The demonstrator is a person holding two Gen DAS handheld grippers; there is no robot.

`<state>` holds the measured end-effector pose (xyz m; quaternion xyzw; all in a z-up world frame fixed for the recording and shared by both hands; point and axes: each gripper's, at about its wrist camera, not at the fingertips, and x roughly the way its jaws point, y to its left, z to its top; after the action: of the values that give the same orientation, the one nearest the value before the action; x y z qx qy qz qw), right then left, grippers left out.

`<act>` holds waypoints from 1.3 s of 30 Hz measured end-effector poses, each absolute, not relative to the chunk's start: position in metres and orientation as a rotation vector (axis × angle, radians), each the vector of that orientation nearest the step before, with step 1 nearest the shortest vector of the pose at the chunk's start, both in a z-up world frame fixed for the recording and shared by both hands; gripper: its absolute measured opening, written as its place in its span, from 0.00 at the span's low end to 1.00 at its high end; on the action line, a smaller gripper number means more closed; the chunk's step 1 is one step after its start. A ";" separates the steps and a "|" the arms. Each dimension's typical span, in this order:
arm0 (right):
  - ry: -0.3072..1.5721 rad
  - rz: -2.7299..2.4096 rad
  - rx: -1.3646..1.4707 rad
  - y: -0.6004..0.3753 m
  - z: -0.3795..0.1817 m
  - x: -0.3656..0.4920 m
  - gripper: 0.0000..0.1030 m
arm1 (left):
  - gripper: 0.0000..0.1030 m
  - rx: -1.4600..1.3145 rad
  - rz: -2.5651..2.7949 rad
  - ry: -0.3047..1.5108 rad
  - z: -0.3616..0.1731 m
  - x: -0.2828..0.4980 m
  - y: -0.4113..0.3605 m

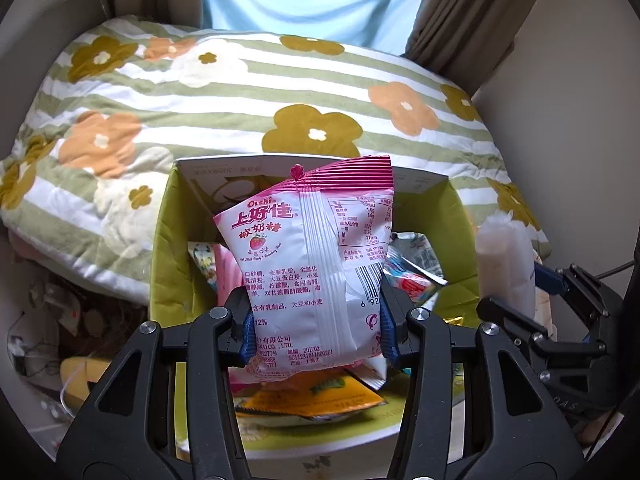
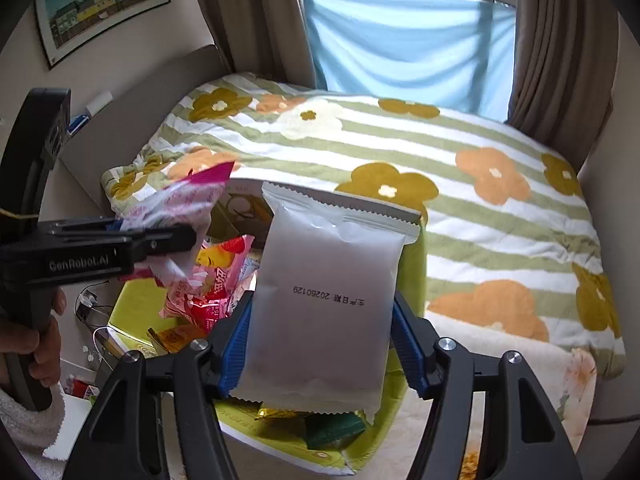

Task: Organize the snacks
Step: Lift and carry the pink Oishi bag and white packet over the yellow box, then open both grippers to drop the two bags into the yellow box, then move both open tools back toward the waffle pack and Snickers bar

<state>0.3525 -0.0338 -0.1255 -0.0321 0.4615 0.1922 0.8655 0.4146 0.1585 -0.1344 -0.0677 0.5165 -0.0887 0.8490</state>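
Note:
My left gripper (image 1: 316,328) is shut on a pink and white candy bag (image 1: 308,264), held upright over an open green cardboard box (image 1: 168,240). Inside the box lie several other snack packets (image 1: 408,276). In the right wrist view, my right gripper (image 2: 320,352) is shut on a plain white frosted packet (image 2: 324,292) with a printed date, also upright above the green box (image 2: 132,304). The left gripper (image 2: 120,248) with its pink bag (image 2: 188,208) shows at the left there. The right gripper (image 1: 568,312) with its white packet (image 1: 504,260) appears at the right edge of the left wrist view.
A quilt with green stripes and flowers (image 1: 240,92) covers the bed behind the box. A blue cloth (image 2: 400,40) hangs between brown curtains (image 2: 560,48). Clutter and cables (image 1: 52,320) lie left of the box. A person's hand (image 2: 36,344) grips the left tool's handle.

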 end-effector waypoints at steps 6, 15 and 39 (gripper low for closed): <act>1.049 0.392 -0.078 -0.033 -0.144 0.356 0.58 | 0.42 -0.149 -0.214 1.109 -0.144 0.428 0.157; 0.975 0.380 -0.142 -0.035 -0.153 0.345 0.99 | 0.42 -0.147 -0.199 1.131 -0.152 0.442 0.159; 0.922 0.379 -0.143 -0.030 -0.139 0.317 0.99 | 1.00 -0.015 -0.130 1.035 -0.131 0.397 0.153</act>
<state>0.3169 -0.0295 -0.1393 -0.0685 0.4417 0.1815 0.8759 0.3971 0.1529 -0.1307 -0.0070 0.4943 -0.0619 0.8670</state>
